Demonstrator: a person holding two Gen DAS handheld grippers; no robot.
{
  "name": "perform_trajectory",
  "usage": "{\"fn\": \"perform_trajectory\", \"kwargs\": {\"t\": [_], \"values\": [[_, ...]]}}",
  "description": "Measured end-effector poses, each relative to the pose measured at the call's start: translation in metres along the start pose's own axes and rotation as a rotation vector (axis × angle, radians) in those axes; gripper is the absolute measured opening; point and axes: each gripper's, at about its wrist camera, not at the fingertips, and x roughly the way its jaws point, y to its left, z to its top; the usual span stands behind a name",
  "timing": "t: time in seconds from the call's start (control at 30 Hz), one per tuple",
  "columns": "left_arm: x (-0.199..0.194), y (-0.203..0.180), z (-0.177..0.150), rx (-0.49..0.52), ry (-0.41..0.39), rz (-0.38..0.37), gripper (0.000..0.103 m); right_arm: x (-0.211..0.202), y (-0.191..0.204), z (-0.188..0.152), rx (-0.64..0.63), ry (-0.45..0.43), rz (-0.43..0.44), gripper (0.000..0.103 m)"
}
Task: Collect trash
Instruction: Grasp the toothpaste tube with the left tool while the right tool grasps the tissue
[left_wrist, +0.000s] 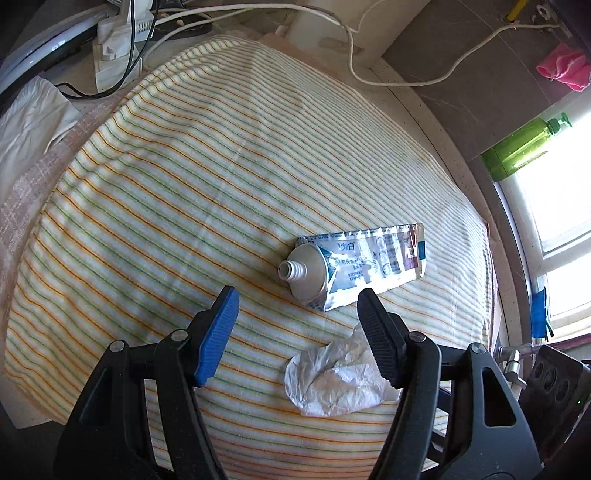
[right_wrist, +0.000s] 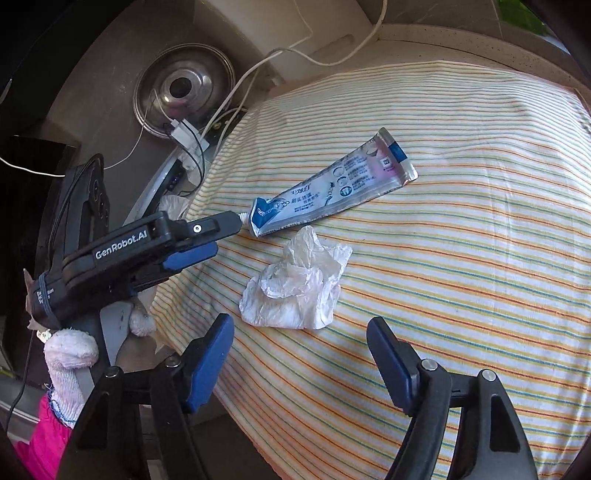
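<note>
The left gripper (left_wrist: 295, 295) was held with its ribbed, blue-faced jaws parted wide, and nothing was gripped between them. Just ahead of its tips, a flattened, creased toothpaste tube (left_wrist: 354, 266) of shiny printed foil was laid, capless, with its threaded white nozzle turned toward the gripper. Close under the right-hand finger, a crumpled piece of translucent white plastic film (left_wrist: 332, 380) was found lying on the cloth; contact with that finger could not be determined.

The right gripper (right_wrist: 301, 332) was likewise held well apart and empty. The plastic film (right_wrist: 295, 284) was located just ahead of its tips, and the tube (right_wrist: 332, 188) beyond that, almost touching the film. In the right wrist view, the left gripper (right_wrist: 225, 236) was seen from the side, its tip next to the tube's nozzle end.

Both items were supported on a soft striped towel (left_wrist: 166, 192), woven in orange, green and blue lines on white.
</note>
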Motion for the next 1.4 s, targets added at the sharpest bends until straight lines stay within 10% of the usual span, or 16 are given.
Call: {"fn": "perform_trajectory", "kwargs": {"t": [0.67,1.03,1.4], "values": [[0.033,-0.014,0.015,-0.001,0.015,0.058,0.03,0.024,0.007,0.016,-0.041,-0.004,-0.001,0.068],[0.021,-0.005,0.014,0.001,-0.011,0.062,0.029,0.036,0.016,0.014,-0.103,-0.015,-0.104,0.003],[-0.016,0.026,0.011,-0.011,-0.077,0.079,0.029,0.012,0.021,0.012,-0.09,-0.085,-0.091,0.0]]}}
